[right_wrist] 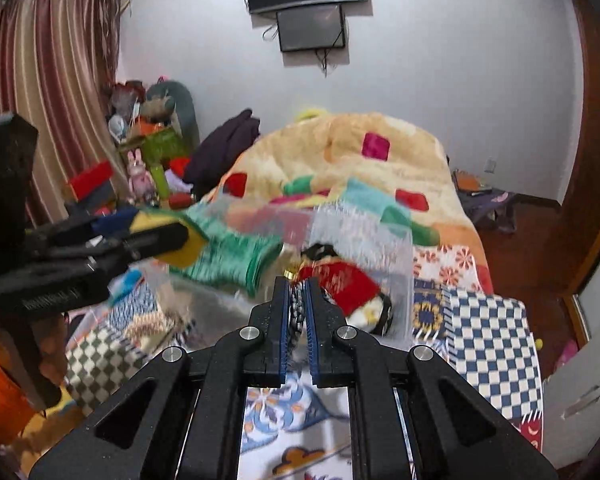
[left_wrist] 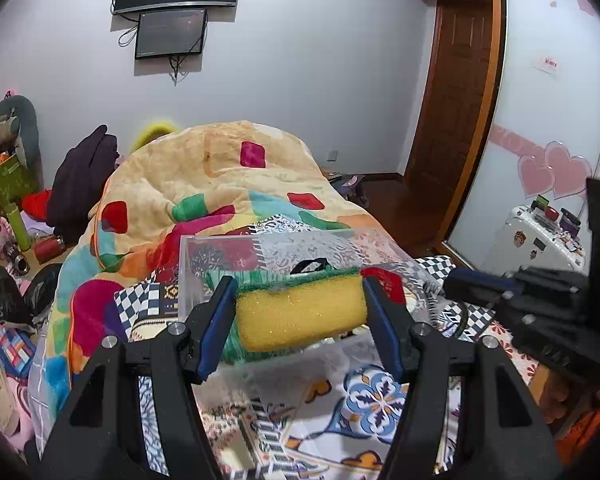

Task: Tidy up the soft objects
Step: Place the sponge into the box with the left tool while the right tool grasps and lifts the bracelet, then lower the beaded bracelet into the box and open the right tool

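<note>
My left gripper [left_wrist: 300, 312] is shut on a yellow sponge with a green scrub side [left_wrist: 300, 312], held over the near rim of a clear plastic box [left_wrist: 268, 246] on the bed. The sponge and left gripper also show in the right wrist view [right_wrist: 180, 240]. A green knitted item [right_wrist: 236, 256] hangs over the box's left side. A red, black and white plush toy [right_wrist: 348, 284] lies in the box. My right gripper [right_wrist: 298, 300] is shut on a black-and-white braided cord [right_wrist: 298, 308] near the plush; whether the cord is attached to the plush is unclear.
A patchwork bedsheet [left_wrist: 372, 400] covers the bed, with a heaped yellow blanket with coloured squares [left_wrist: 220, 176] behind the box. Cluttered toys and boxes [right_wrist: 148, 152] stand at the left wall. A white suitcase [left_wrist: 536, 240] and a wooden door [left_wrist: 456, 92] are at right.
</note>
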The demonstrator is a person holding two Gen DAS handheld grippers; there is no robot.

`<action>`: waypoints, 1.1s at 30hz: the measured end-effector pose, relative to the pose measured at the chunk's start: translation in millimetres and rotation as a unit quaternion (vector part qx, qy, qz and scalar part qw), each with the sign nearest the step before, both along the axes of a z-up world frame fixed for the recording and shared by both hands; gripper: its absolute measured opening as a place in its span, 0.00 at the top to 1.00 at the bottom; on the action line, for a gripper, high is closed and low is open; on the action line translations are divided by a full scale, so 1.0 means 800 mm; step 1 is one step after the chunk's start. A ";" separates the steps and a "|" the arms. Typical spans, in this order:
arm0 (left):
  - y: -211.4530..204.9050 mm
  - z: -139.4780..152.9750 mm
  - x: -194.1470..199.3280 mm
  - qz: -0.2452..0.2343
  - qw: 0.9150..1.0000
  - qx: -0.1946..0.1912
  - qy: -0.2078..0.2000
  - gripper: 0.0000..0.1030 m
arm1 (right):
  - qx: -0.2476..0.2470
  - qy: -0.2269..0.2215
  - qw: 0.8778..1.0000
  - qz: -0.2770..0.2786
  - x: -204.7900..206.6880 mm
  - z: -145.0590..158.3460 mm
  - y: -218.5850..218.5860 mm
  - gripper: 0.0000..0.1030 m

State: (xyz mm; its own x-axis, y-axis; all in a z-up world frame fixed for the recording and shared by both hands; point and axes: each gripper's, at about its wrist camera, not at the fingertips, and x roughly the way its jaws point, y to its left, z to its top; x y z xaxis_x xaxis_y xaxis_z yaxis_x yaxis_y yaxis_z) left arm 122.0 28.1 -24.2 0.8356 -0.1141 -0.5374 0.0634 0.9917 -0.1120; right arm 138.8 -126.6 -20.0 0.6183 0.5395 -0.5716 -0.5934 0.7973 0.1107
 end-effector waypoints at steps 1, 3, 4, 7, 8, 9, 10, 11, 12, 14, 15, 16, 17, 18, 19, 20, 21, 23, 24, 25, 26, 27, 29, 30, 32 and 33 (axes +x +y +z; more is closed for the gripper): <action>0.000 -0.003 0.005 0.003 1.000 0.005 0.001 0.39 | 0.005 -0.001 1.000 0.000 0.004 0.003 0.001 0.93; 0.000 -0.009 0.015 0.008 1.000 0.013 0.006 0.39 | 0.013 -0.008 1.000 -0.001 0.010 0.009 0.002 0.93; 0.001 -0.012 0.020 0.010 1.000 0.016 0.011 0.39 | 0.014 -0.012 1.000 -0.002 0.013 0.012 0.004 0.93; 0.007 -0.027 0.037 0.014 0.999 0.018 0.027 0.39 | 0.014 -0.018 1.000 -0.002 0.022 0.013 0.008 0.93; 0.008 -0.031 0.040 0.016 0.999 0.020 0.030 0.39 | 0.010 -0.016 1.000 -0.001 0.025 0.011 0.010 0.93; 0.009 -0.036 0.043 0.018 0.999 0.022 0.034 0.39 | 0.007 -0.012 1.000 0.000 0.028 0.009 0.012 0.93; 0.012 -0.041 0.047 0.020 0.999 0.025 0.039 0.39 | 0.003 -0.003 1.000 0.001 0.032 0.003 0.011 0.93; 0.013 -0.044 0.049 0.021 0.999 0.026 0.042 0.39 | -0.001 0.004 1.000 0.002 0.033 -0.002 0.010 0.93; 0.014 -0.047 0.050 0.022 0.998 0.027 0.045 0.39 | -0.005 0.012 1.000 0.003 0.032 -0.007 0.009 0.93; 0.016 -0.055 0.055 0.022 0.998 0.027 0.052 0.39 | -0.025 0.034 0.999 0.003 0.030 -0.026 0.003 0.91; 0.016 -0.058 0.056 0.022 0.998 0.028 0.056 0.39 | -0.032 0.044 0.999 0.003 0.029 -0.033 0.000 0.87; 0.016 -0.060 0.057 0.022 0.998 0.029 0.058 0.39 | -0.043 0.057 0.997 0.000 0.026 -0.045 -0.007 0.79; 0.016 -0.063 0.058 0.023 0.998 0.031 0.059 0.39 | -0.049 0.064 0.997 -0.002 0.024 -0.052 -0.011 0.75; 0.015 -0.064 0.059 0.023 0.997 0.034 0.060 0.39 | -0.051 0.061 0.997 -0.001 0.019 -0.055 -0.016 0.70; 0.014 -0.066 0.060 0.024 0.997 0.037 0.061 0.38 | -0.068 0.066 0.995 -0.007 0.014 -0.064 -0.021 0.60; 0.012 -0.067 0.061 0.024 0.997 0.039 0.063 0.38 | -0.080 0.066 0.995 -0.013 0.012 -0.070 -0.024 0.58; 0.010 -0.067 0.062 0.025 0.997 0.044 0.062 0.38 | -0.087 0.067 0.994 -0.016 0.011 -0.073 -0.026 0.58; 0.006 -0.069 0.062 0.024 0.996 0.054 0.063 0.36 | -0.100 0.078 0.992 -0.018 0.008 -0.087 -0.034 0.57; 0.004 -0.069 0.062 0.024 0.996 0.059 0.064 0.36 | -0.100 0.084 0.991 -0.017 0.007 -0.089 -0.036 0.57; 0.002 -0.070 0.061 0.024 0.995 0.064 0.066 0.35 | -0.100 0.094 0.990 -0.017 0.008 -0.094 -0.039 0.57; 0.001 -0.070 0.060 0.023 0.995 0.066 0.068 0.34 | -0.096 0.107 0.989 -0.017 0.010 -0.101 -0.042 0.57; 0.000 -0.070 0.059 0.020 0.995 0.066 0.071 0.33 | -0.092 0.121 0.988 -0.016 0.013 -0.108 -0.044 0.57; 0.000 -0.069 0.056 0.015 0.995 0.060 0.077 0.33 | -0.091 0.131 0.987 -0.016 0.016 -0.116 -0.043 0.57; 0.000 -0.068 0.054 0.015 0.995 0.057 0.076 0.33 | -0.097 0.132 0.986 -0.018 0.018 -0.119 -0.040 0.57; 0.001 -0.065 0.048 0.011 0.996 0.049 0.077 0.33 | -0.109 0.131 0.985 -0.025 0.023 -0.126 -0.037 0.57; 0.003 -0.064 0.046 0.010 0.996 0.045 0.077 0.33 | -0.109 0.133 0.985 -0.028 0.025 -0.128 -0.037 0.57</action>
